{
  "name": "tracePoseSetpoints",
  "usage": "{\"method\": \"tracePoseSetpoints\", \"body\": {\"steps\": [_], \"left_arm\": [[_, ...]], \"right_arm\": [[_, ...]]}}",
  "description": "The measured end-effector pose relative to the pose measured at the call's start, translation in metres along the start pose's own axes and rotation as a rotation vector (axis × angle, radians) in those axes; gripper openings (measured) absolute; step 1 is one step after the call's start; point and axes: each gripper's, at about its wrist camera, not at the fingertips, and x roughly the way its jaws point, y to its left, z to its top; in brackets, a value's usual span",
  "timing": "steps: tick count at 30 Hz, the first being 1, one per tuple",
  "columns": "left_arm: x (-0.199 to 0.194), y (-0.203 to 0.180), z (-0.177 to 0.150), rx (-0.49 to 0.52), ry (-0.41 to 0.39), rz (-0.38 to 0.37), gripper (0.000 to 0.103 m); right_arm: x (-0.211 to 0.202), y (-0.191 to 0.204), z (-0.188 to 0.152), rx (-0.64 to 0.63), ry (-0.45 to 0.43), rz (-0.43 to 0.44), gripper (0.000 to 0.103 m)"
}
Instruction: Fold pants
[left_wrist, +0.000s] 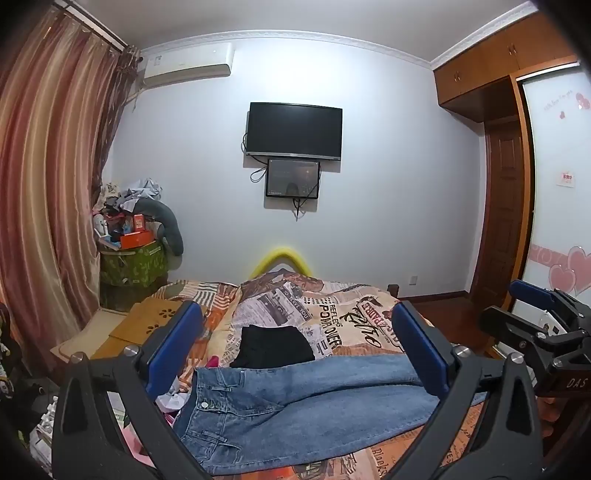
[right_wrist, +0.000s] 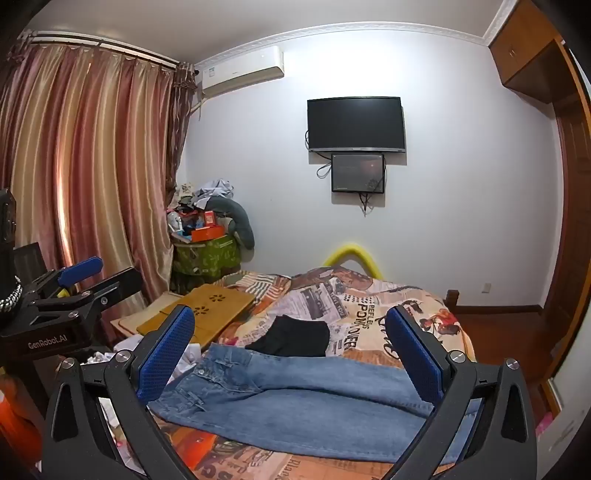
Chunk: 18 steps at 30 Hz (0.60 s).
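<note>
We see the jeans (left_wrist: 295, 402) lying flat on the bed (left_wrist: 332, 310), across its near end. Their long axis runs from left to right: the waistband (left_wrist: 207, 398) with its button points left, near the bed's left edge, and the legs (right_wrist: 351, 402) stretch to the right, one laid partly over the other. The hems lie hidden behind the right finger in both views. Just beyond the jeans, toward the far wall, a small black garment (left_wrist: 273, 345) rests on the printed bedspread (right_wrist: 369, 310), touching or nearly touching the upper leg. The far half of the bed offers bare bedspread. At the bed's left edge we find loose clothes (left_wrist: 170, 400) and, farther back, a wooden lap tray (right_wrist: 210, 310); to the right the wooden floor (right_wrist: 498, 325) lies open.

We hold the left gripper (left_wrist: 295, 354) above the near edge of the jeans, its blue pads (left_wrist: 173, 350) spread wide and touching nothing. The right gripper (right_wrist: 291, 354) hangs likewise, fingers wide apart and empty, beside the left one.
</note>
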Motion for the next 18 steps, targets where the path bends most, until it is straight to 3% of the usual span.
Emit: {"method": "tracePoseSetpoints", "body": {"steps": [18], "left_arm": [[0.001, 0.002, 0.004, -0.016, 0.005, -0.009, 0.103]], "right_arm": [[0.000, -0.002, -0.001, -0.007, -0.004, -0.004, 0.103]]}}
